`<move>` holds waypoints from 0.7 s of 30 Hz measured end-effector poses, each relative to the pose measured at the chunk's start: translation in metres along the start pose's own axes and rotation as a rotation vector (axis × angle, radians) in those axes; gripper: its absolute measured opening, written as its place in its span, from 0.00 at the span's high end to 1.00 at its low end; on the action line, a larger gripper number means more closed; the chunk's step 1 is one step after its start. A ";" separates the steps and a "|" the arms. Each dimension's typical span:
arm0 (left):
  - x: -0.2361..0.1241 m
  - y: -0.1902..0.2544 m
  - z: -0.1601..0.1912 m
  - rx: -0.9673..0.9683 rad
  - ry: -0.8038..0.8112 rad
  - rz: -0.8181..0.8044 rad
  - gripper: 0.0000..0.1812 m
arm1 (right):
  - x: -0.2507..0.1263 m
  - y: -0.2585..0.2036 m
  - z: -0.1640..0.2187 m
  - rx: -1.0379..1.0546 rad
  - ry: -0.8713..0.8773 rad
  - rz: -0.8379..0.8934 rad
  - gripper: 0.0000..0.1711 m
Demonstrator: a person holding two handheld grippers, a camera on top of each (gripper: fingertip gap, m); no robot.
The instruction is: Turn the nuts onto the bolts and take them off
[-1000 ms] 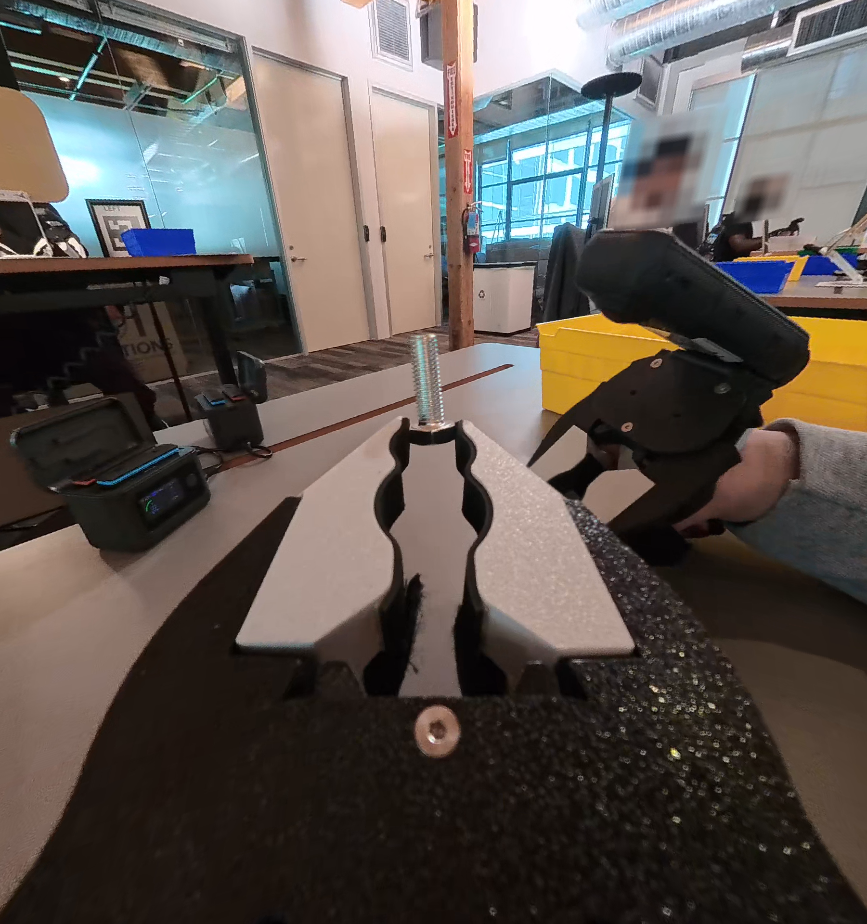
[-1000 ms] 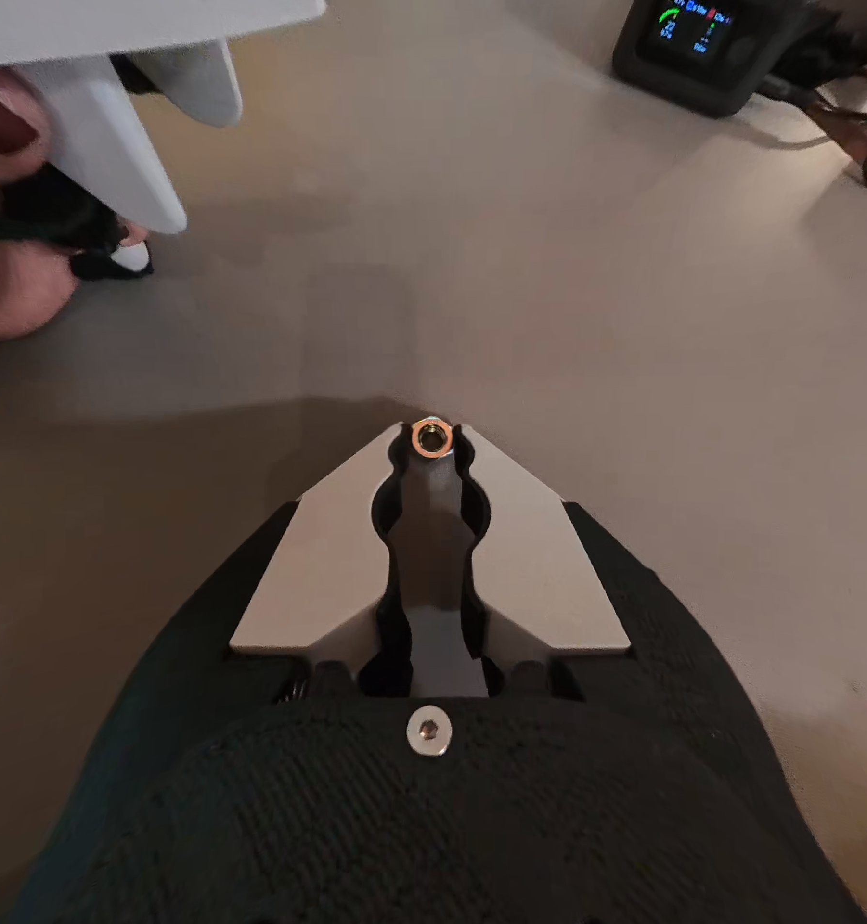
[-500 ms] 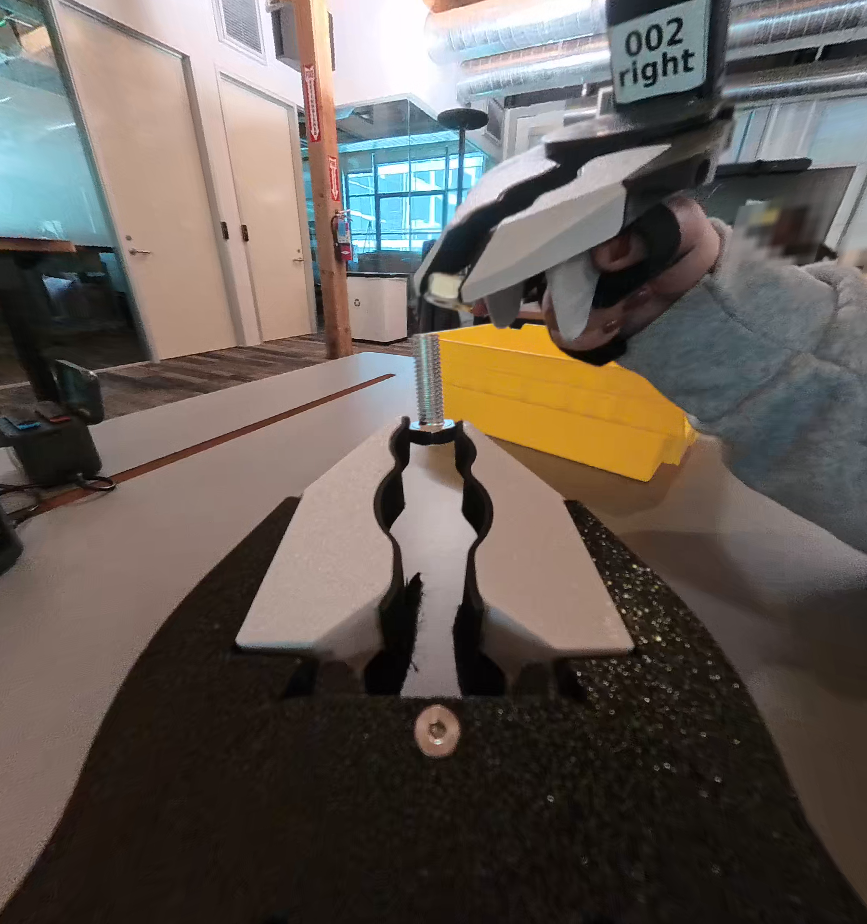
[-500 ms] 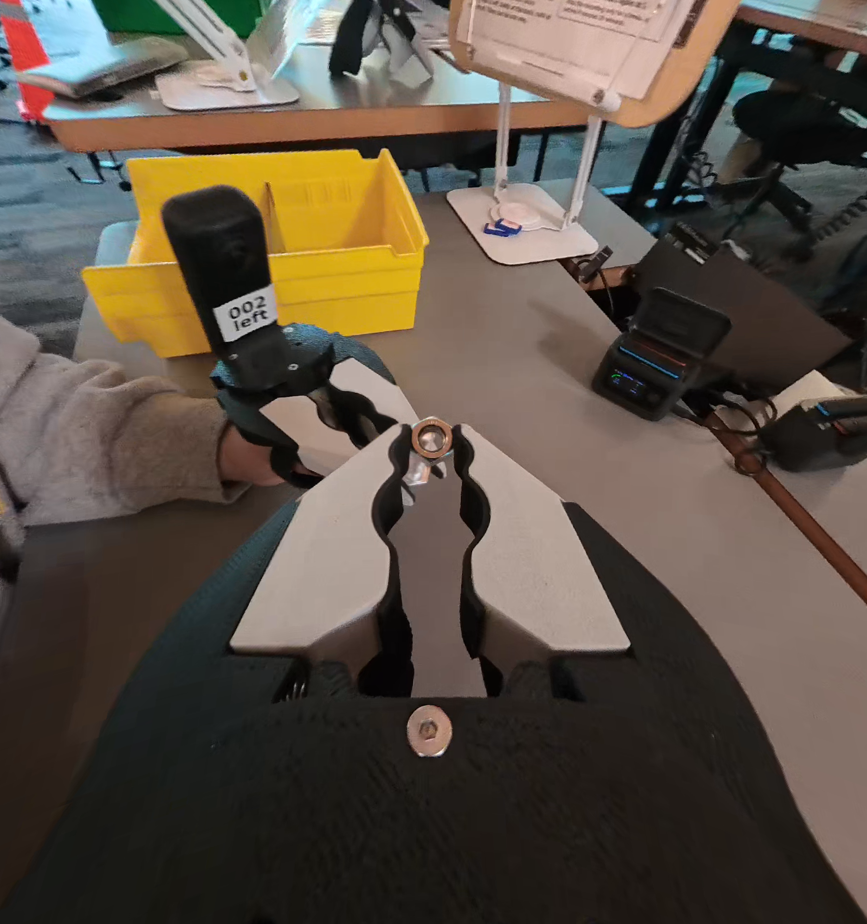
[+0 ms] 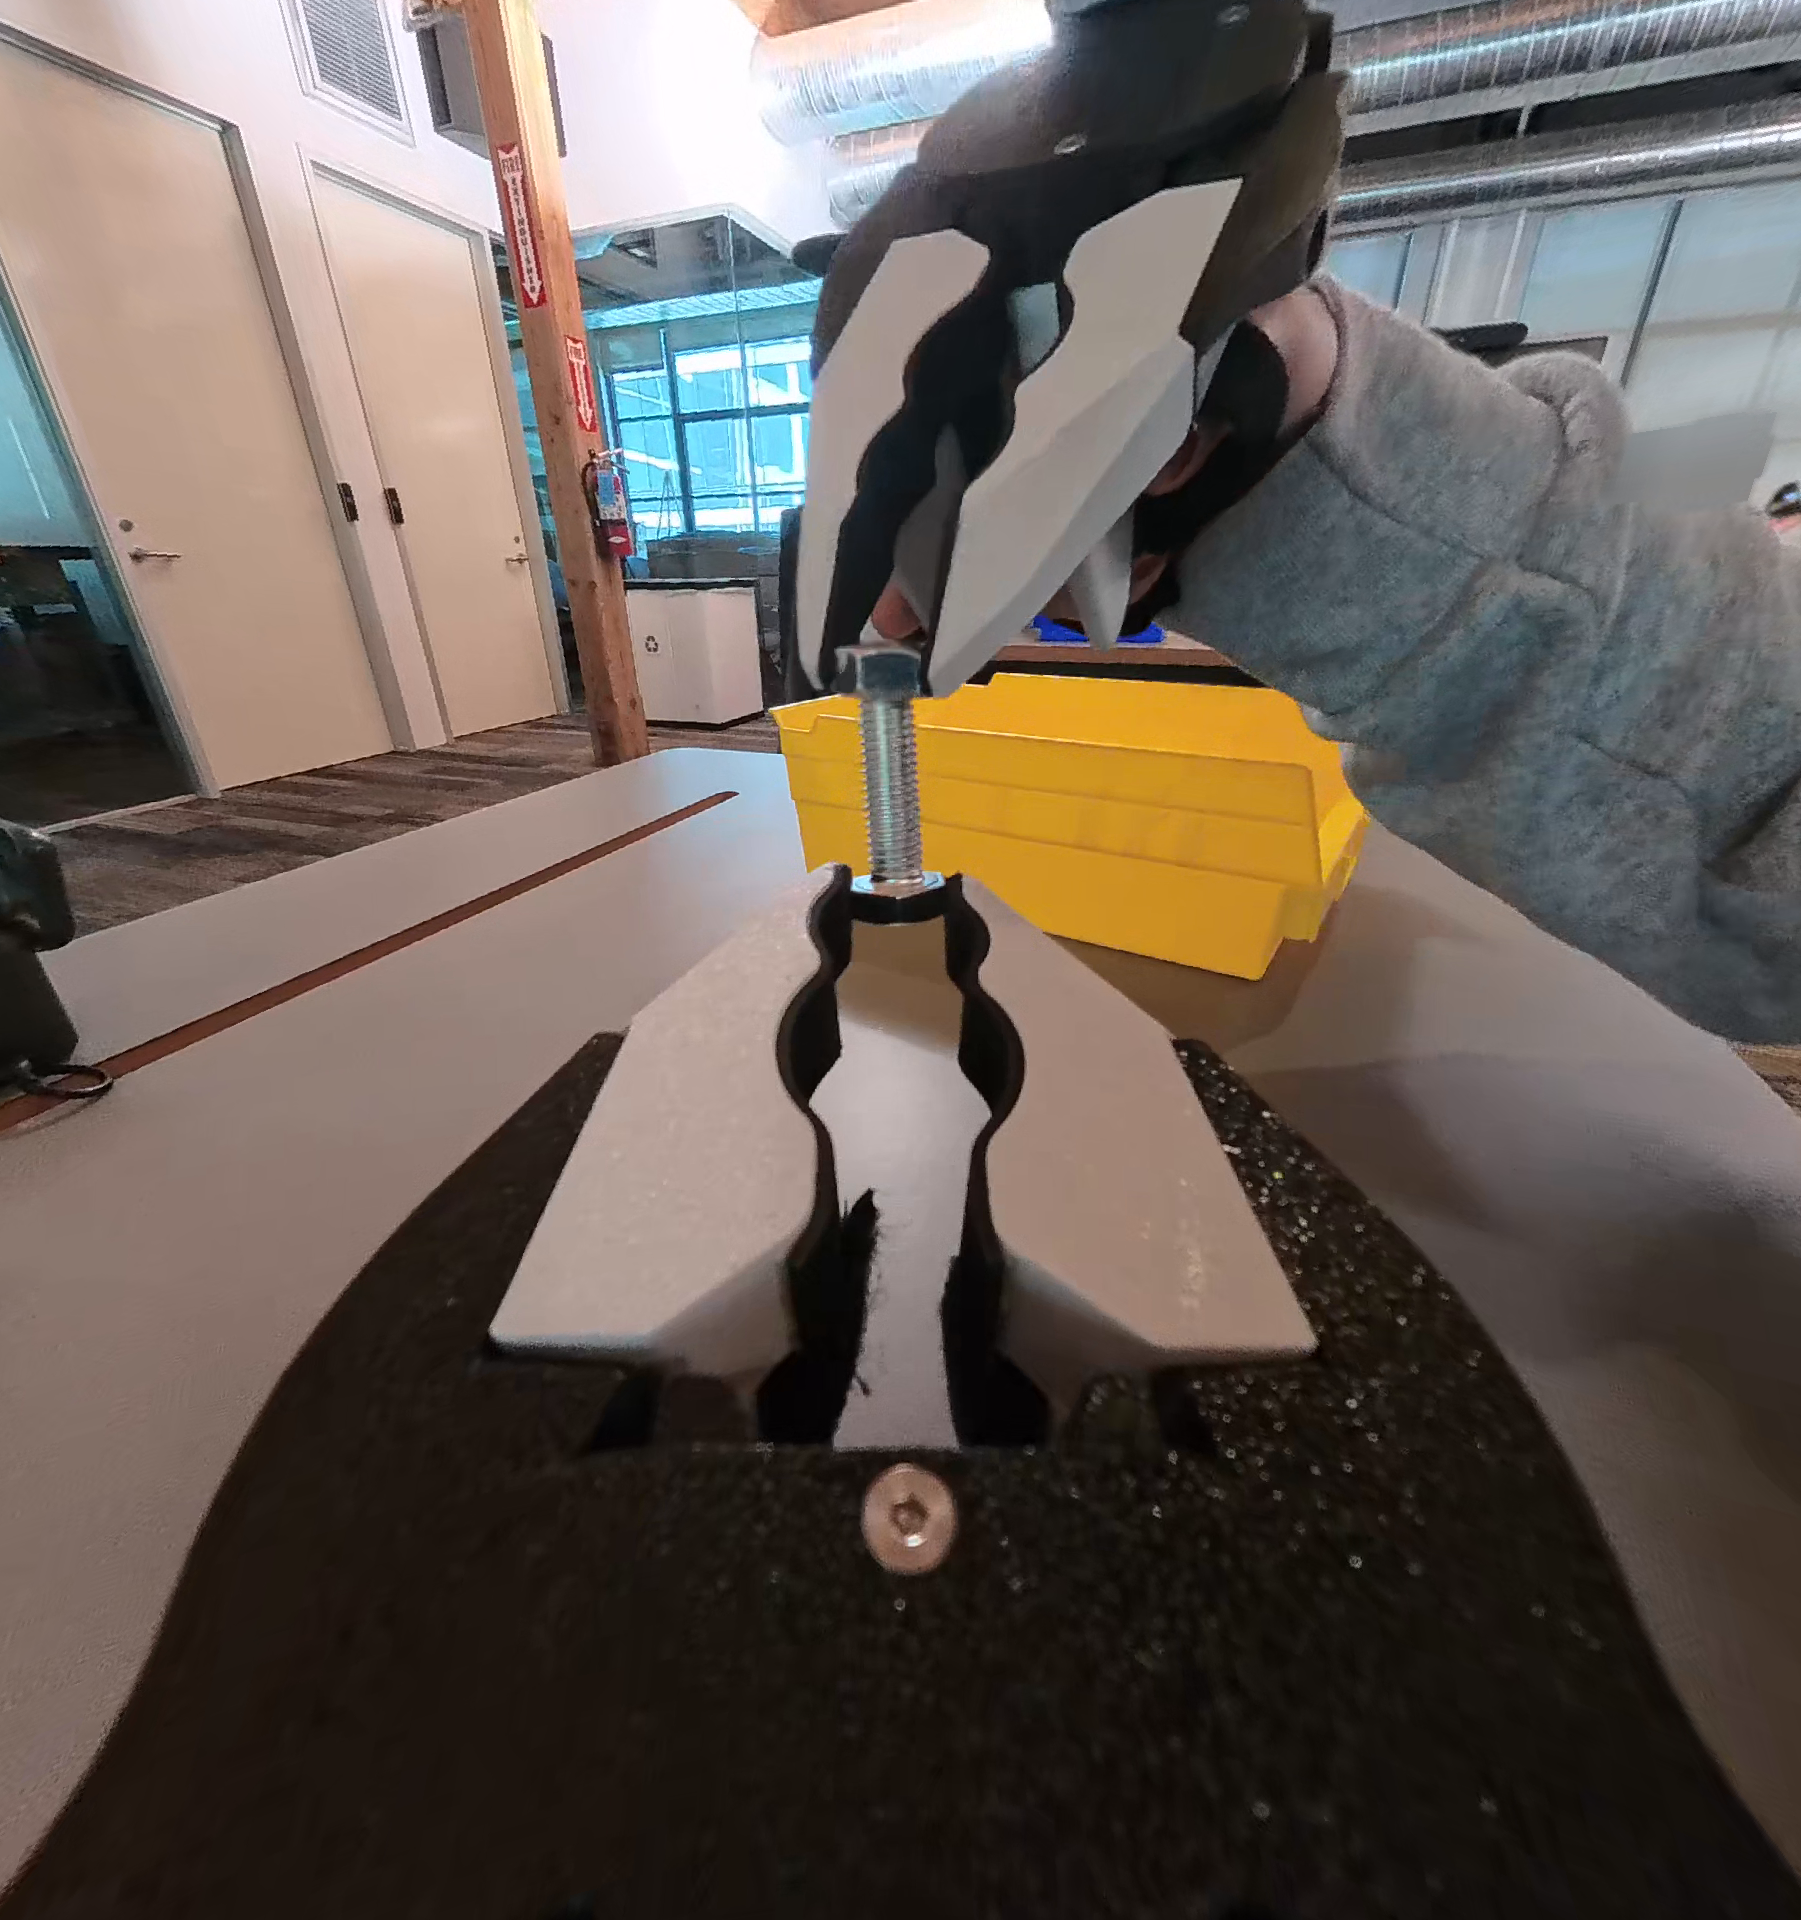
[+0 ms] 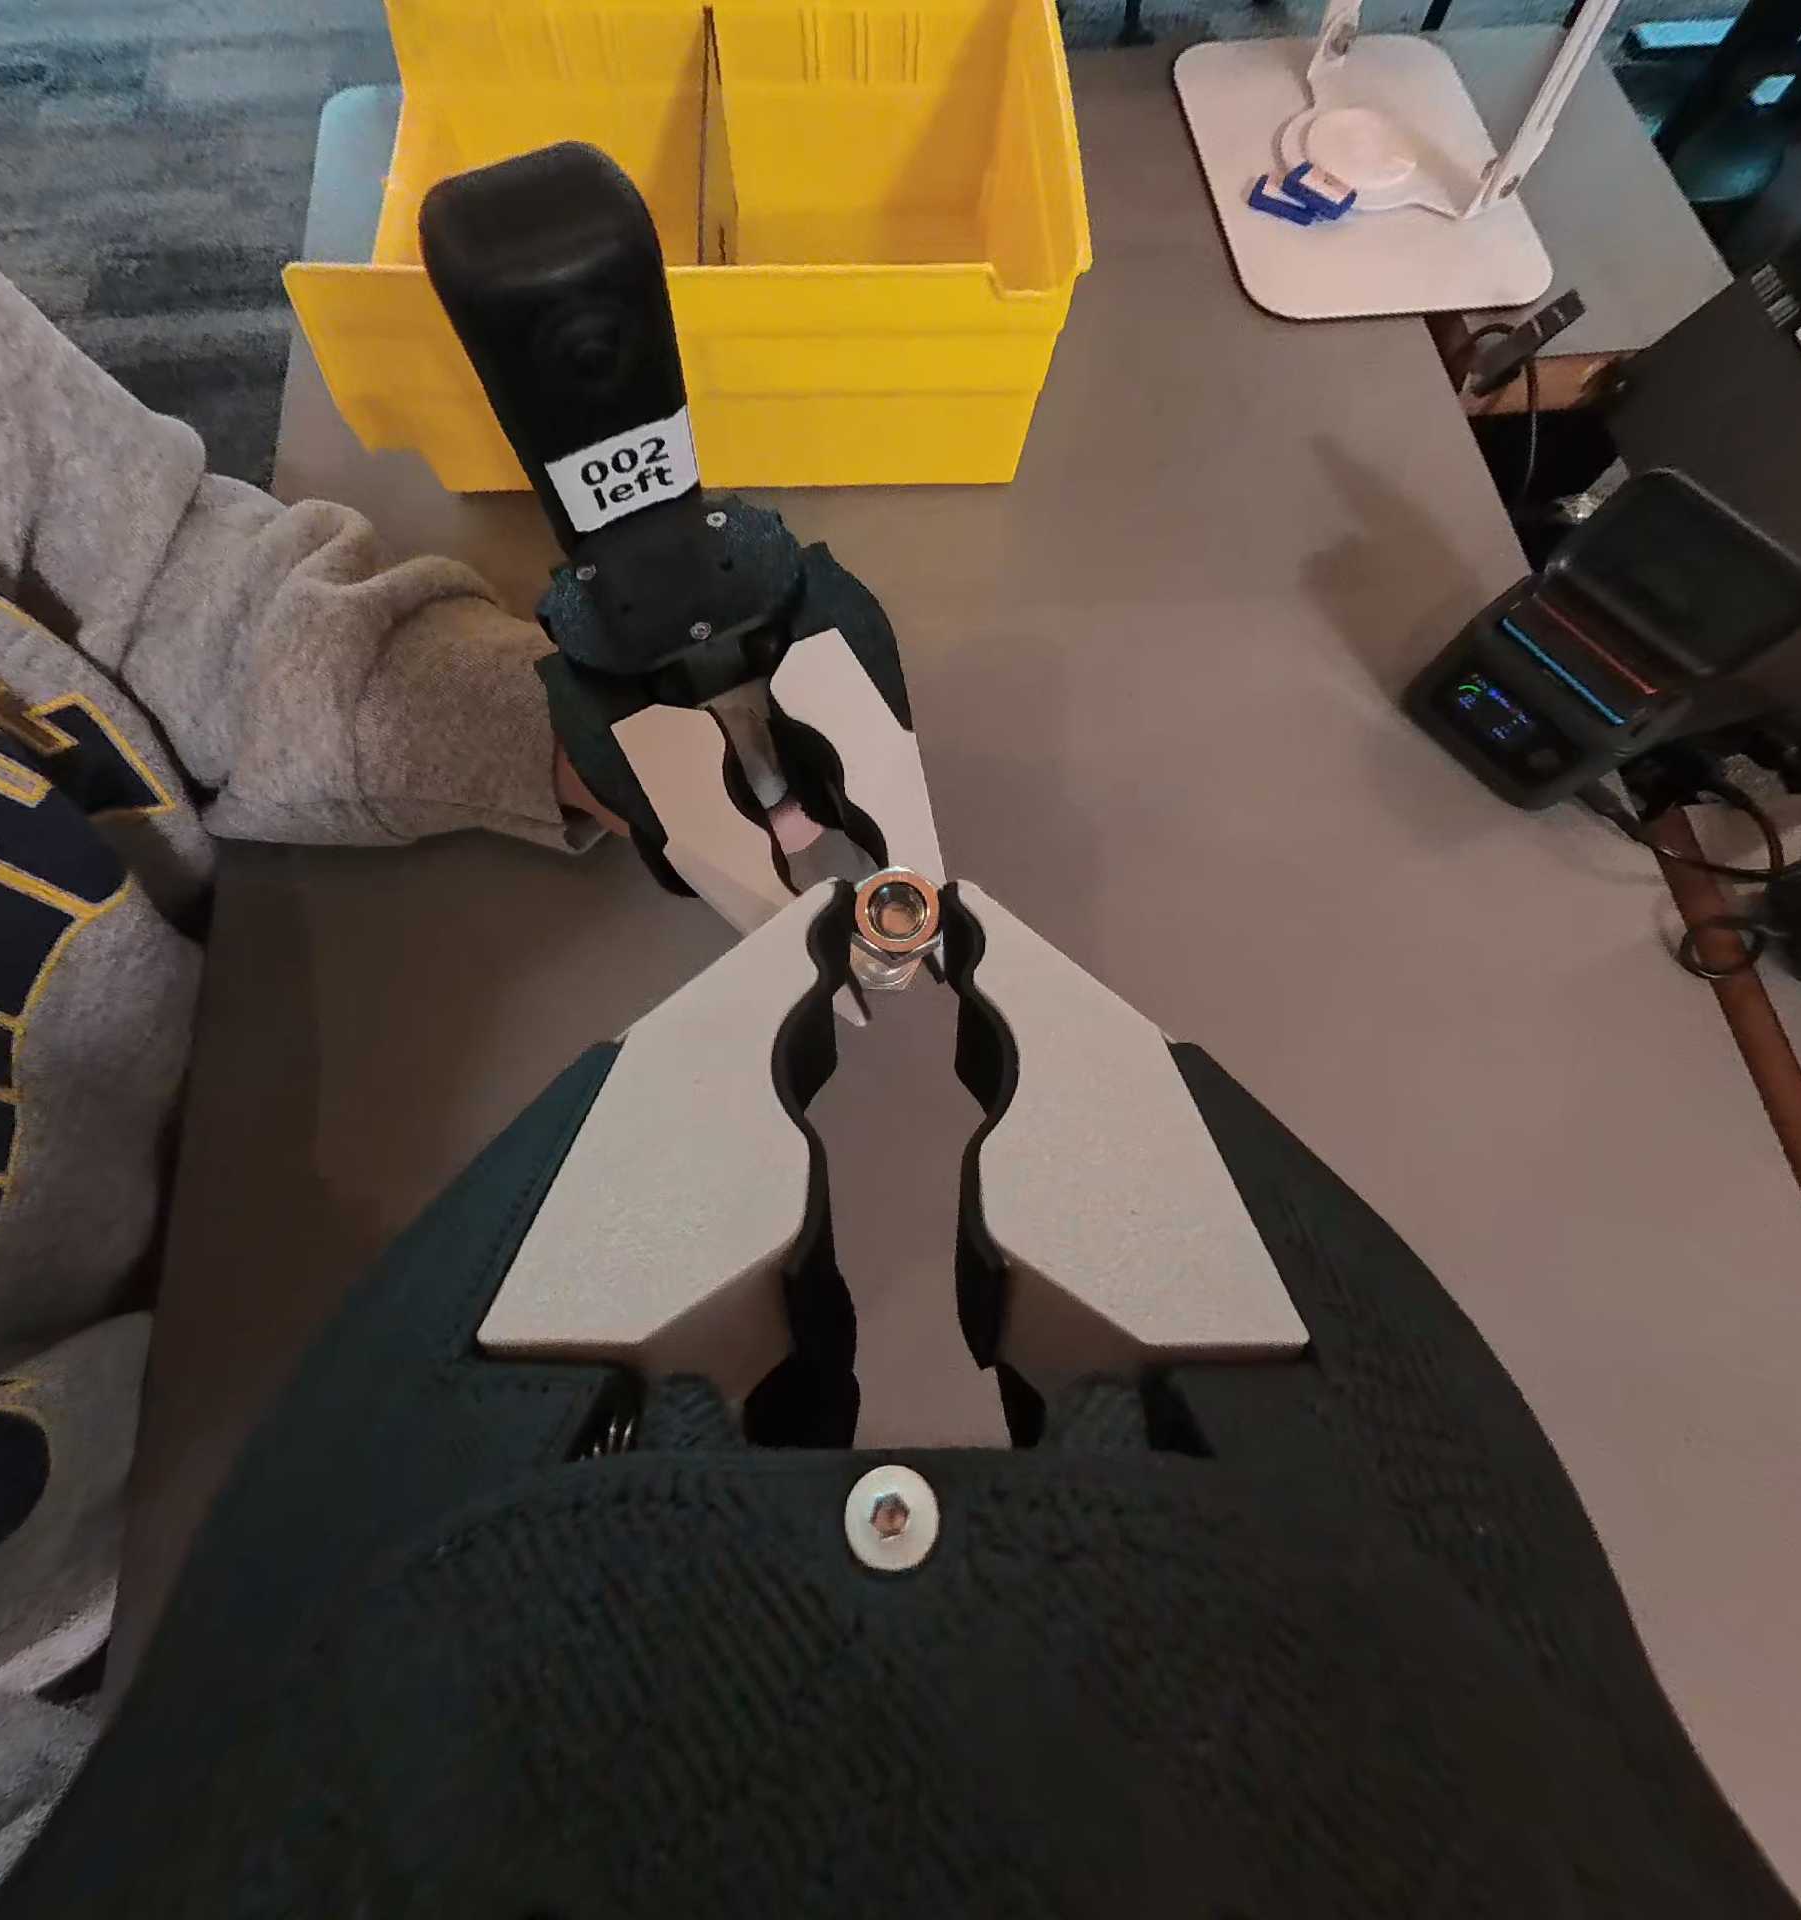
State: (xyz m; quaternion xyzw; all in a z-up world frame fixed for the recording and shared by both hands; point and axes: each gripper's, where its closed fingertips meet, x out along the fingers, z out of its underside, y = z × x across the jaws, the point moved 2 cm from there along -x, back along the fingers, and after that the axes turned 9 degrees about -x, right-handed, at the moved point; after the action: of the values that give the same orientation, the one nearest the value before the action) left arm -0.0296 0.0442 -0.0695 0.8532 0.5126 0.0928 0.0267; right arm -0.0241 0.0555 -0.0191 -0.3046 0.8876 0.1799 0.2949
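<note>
My left gripper (image 5: 896, 912) is shut on the head of a silver bolt (image 5: 894, 790), which stands upright with its threaded shaft pointing up. My right gripper (image 6: 897, 925) is shut on a silver hex nut (image 6: 897, 912) and points down from above. In the left wrist view the nut (image 5: 878, 670) sits on the top end of the bolt, between the right gripper's white fingers (image 5: 1031, 520). In the right wrist view the left gripper (image 6: 880, 883) lies just beyond the nut, and the bolt (image 6: 880, 971) shows below it.
A yellow divided bin (image 6: 771, 343) stands on the grey table (image 5: 252, 1143) just behind the grippers. A black charging case (image 6: 1623, 665) with cables sits at the right, and a white stand base (image 6: 1395, 208) at the back right. Grey sleeves (image 5: 1550, 675) hold both grippers. My two grippers' fingertips are within a few centimetres of each other.
My right gripper has swung over and come down with the nut, from beside and above the bolt to the bolt's top end. My left gripper has kept the bolt upright.
</note>
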 end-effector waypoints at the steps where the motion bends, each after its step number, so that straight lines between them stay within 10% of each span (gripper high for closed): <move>1: 0.000 0.001 0.000 0.001 -0.001 0.004 0.92 | 0.000 0.000 0.001 -0.005 -0.008 -0.004 0.91; 15: 0.001 0.003 0.001 -0.007 0.001 0.017 0.92 | 0.001 -0.002 0.004 0.013 0.035 -0.010 0.90; 21: -0.001 -0.001 -0.003 -0.026 0.025 0.003 0.92 | -0.003 0.002 -0.004 0.053 0.200 0.090 0.65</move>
State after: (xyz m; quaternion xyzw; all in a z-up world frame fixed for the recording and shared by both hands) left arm -0.0313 0.0434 -0.0672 0.8524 0.5103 0.1100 0.0311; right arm -0.0256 0.0562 -0.0137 -0.2731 0.9298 0.1383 0.2045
